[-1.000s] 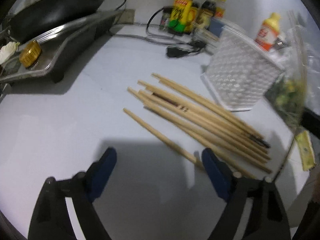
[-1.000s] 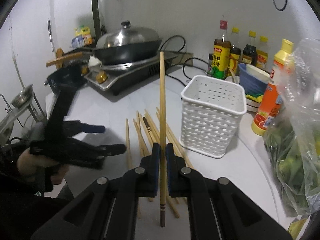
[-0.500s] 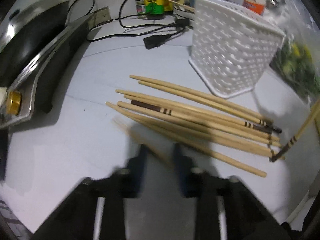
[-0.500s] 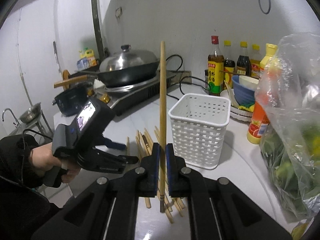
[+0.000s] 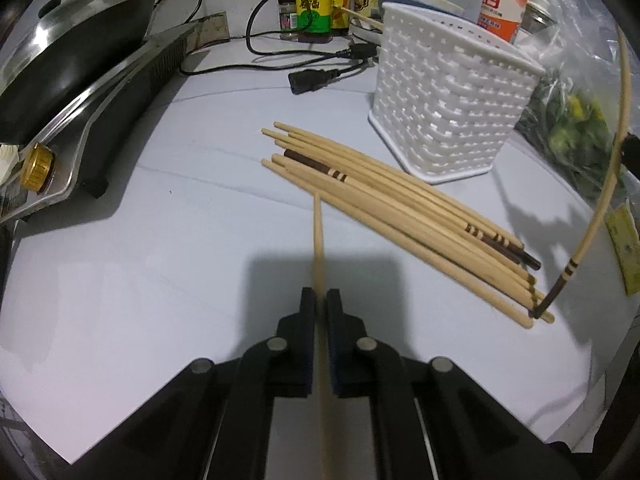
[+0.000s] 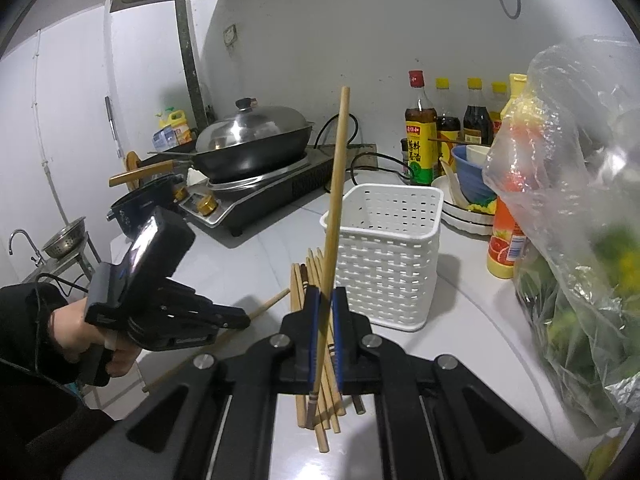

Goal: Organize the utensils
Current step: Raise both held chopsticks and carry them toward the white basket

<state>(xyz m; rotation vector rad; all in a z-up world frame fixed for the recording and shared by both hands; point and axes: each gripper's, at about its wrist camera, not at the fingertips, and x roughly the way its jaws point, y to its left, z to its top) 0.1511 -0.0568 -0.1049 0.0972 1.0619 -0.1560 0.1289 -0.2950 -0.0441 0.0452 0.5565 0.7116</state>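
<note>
1. Closest in, the left gripper (image 5: 322, 300) just snapped closed on a single plain chopstick (image 5: 318, 240). A second ago its jaws were wide open over the counter, so that's a fresh pick, and the stick now runs straight out between the pads, already off the pile.
2. The right gripper (image 6: 324, 300) is clamped on its own chopstick (image 6: 336, 200), a banded one held nearly upright, same as before, just carried a bit closer to the basket.
3. Just past both, the rest of the chopsticks (image 5: 400, 196) are lying loose in a pile on the white counter (image 5: 160, 260), right beside the white basket (image 5: 448, 100).
4. The basket looks empty from here, so I'd say sorting has barely started: two sticks in hand, none dropped in.
5. Further back: the wok (image 6: 256, 140) on the cooktop and sauce bottles (image 6: 420, 136) against the wall.
</note>
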